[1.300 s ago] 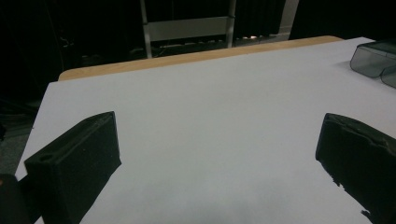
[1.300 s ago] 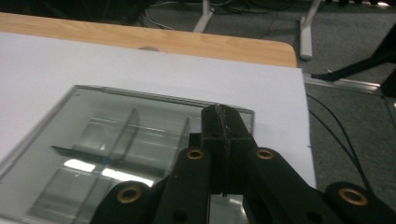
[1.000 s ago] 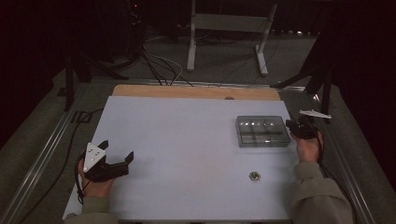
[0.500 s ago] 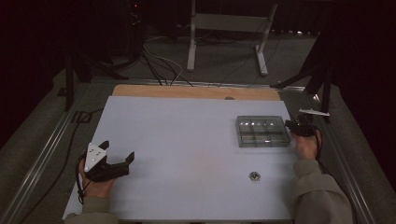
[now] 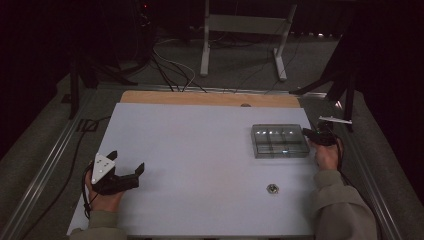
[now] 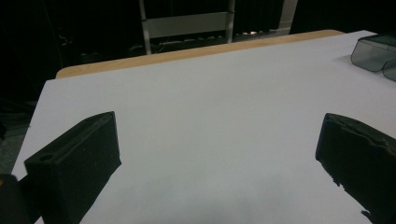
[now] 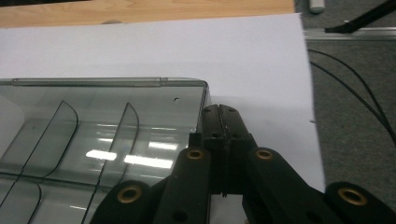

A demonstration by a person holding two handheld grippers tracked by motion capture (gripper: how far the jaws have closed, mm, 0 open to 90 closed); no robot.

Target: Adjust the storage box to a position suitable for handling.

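A clear plastic compartment box lies at the right of the white table sheet. My right gripper is at the box's right side, and its jaws are shut with nothing between them. In the right gripper view the closed tips stand just beside the box's right wall, whose compartments look empty. My left gripper rests low at the near left with its jaws wide open and nothing in them. The left gripper view has its two black pads far apart over bare sheet.
A small metal nut-like piece lies on the sheet in front of the box. A wooden strip runs along the far edge. Metal rails flank the table, and cables trail on the floor to the right.
The right hand has edged slightly left toward the box's right side. The left gripper has stayed where it was, still open.
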